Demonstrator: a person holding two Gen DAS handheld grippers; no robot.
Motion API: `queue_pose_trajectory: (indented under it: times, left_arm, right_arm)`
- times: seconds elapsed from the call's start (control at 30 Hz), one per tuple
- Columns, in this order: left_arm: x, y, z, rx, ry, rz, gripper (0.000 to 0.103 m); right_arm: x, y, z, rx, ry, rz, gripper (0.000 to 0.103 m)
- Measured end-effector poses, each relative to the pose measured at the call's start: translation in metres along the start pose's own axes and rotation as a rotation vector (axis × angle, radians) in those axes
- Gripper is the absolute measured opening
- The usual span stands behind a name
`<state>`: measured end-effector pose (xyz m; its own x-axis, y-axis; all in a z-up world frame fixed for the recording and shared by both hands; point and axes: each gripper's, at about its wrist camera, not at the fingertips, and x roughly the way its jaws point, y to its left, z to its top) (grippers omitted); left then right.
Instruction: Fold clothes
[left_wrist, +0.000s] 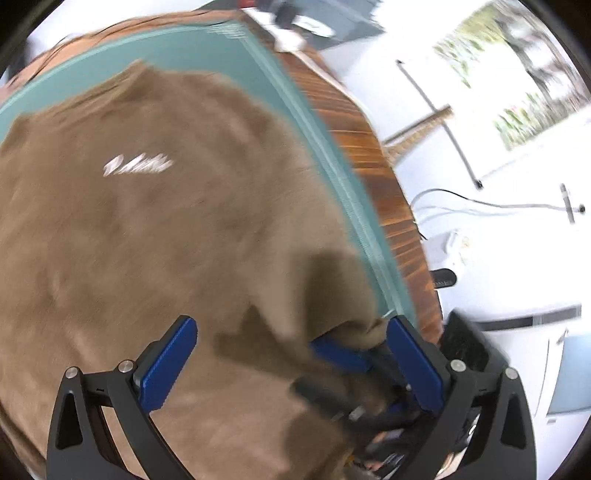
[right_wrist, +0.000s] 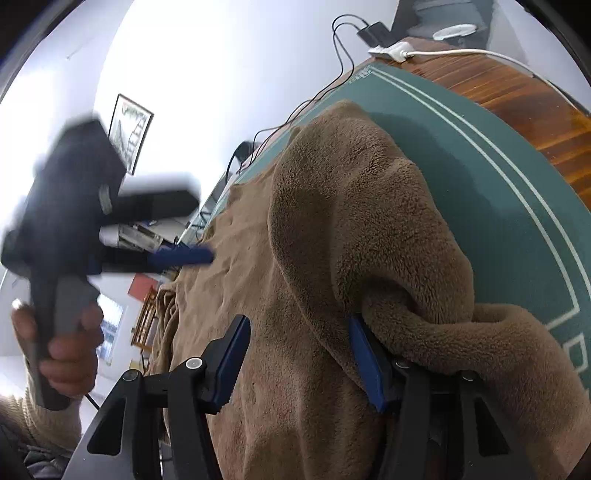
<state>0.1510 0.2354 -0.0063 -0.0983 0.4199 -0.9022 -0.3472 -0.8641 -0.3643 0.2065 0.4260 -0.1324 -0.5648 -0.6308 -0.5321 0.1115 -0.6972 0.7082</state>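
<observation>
One brown fleece garment (right_wrist: 295, 369) spread on the green mat (right_wrist: 480, 192) over a wooden table (right_wrist: 517, 96), long axis apparently running away from the right wrist camera toward the far mat edge. Right gripper (right_wrist: 299, 358) open, a rolled fold draped over one blade. Left gripper (left_wrist: 291, 362) spread wide above the cloth, gripping nothing; blurred, so contact uncertain. One hand (right_wrist: 62, 347) holding it.
</observation>
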Motion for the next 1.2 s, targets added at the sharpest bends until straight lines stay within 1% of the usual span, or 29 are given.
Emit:
queue_pose_trajectory:
  times: [0.07, 0.13, 0.17, 0.2, 0.23, 0.33, 0.43, 0.47, 0.5, 0.53, 0.57, 0.63, 0.73, 0.83, 0.9, 1.07, 1.2]
  left_arm:
    - [0.017, 0.001, 0.010, 0.036, 0.031, 0.015, 0.103]
    - [0.046, -0.010, 0.016, 0.049, 0.080, 0.051, 0.103]
    - [0.062, -0.017, 0.019, 0.053, 0.106, 0.071, 0.103]
    - [0.079, -0.022, 0.029, 0.052, 0.126, 0.086, 0.103]
    - [0.088, -0.017, 0.035, 0.046, 0.144, 0.098, 0.103]
    - [0.091, -0.005, 0.034, 0.035, 0.158, 0.099, 0.103]
    - [0.092, 0.004, 0.032, 0.024, 0.166, 0.094, 0.103]
    - [0.093, 0.007, 0.031, 0.021, 0.168, 0.093, 0.103]
    - [0.093, 0.008, 0.031, 0.023, 0.168, 0.095, 0.103]
    - [0.092, 0.008, 0.030, 0.028, 0.166, 0.098, 0.103]
    - [0.091, 0.009, 0.029, 0.032, 0.163, 0.101, 0.103]
    - [0.088, 0.011, 0.026, 0.033, 0.158, 0.104, 0.103]
    - [0.082, 0.019, 0.022, 0.023, 0.152, 0.105, 0.103]
    - [0.076, 0.027, 0.018, 0.010, 0.148, 0.106, 0.103]
    - [0.071, 0.034, 0.015, -0.003, 0.148, 0.111, 0.103]
    - [0.060, 0.050, 0.006, -0.020, 0.138, 0.121, 0.103]
    - [0.054, 0.059, -0.002, -0.004, 0.124, 0.139, 0.103]
  right_arm:
    - [-0.001, 0.001, -0.003, 0.019, -0.005, 0.000, 0.057]
    - [-0.005, 0.002, -0.005, 0.032, 0.004, -0.005, 0.057]
    - [-0.010, 0.004, -0.007, 0.033, 0.008, -0.018, 0.057]
    - [-0.015, 0.006, -0.008, 0.032, 0.012, -0.033, 0.057]
    - [-0.024, 0.009, -0.011, 0.021, 0.003, -0.057, 0.058]
    - [-0.066, 0.019, -0.024, -0.048, -0.056, -0.191, 0.058]
    - [-0.116, 0.014, -0.045, -0.094, -0.089, -0.423, 0.057]
    - [-0.136, 0.004, -0.051, -0.097, -0.084, -0.507, 0.057]
    - [-0.151, -0.004, -0.058, -0.103, -0.066, -0.569, 0.056]
    - [-0.164, -0.012, -0.065, -0.110, -0.045, -0.624, 0.050]
    - [-0.166, -0.013, -0.070, -0.116, -0.026, -0.655, 0.048]
    - [-0.172, -0.019, -0.078, -0.126, 0.011, -0.692, 0.047]
    - [-0.169, -0.022, -0.084, -0.125, 0.030, -0.691, 0.047]
    - [-0.157, -0.019, -0.081, -0.152, 0.029, -0.690, 0.047]
    - [-0.152, -0.018, -0.080, -0.180, 0.026, -0.674, 0.047]
    - [-0.135, -0.015, -0.072, -0.233, 0.042, -0.663, 0.047]
    - [-0.134, -0.011, -0.067, -0.228, 0.024, -0.621, 0.047]
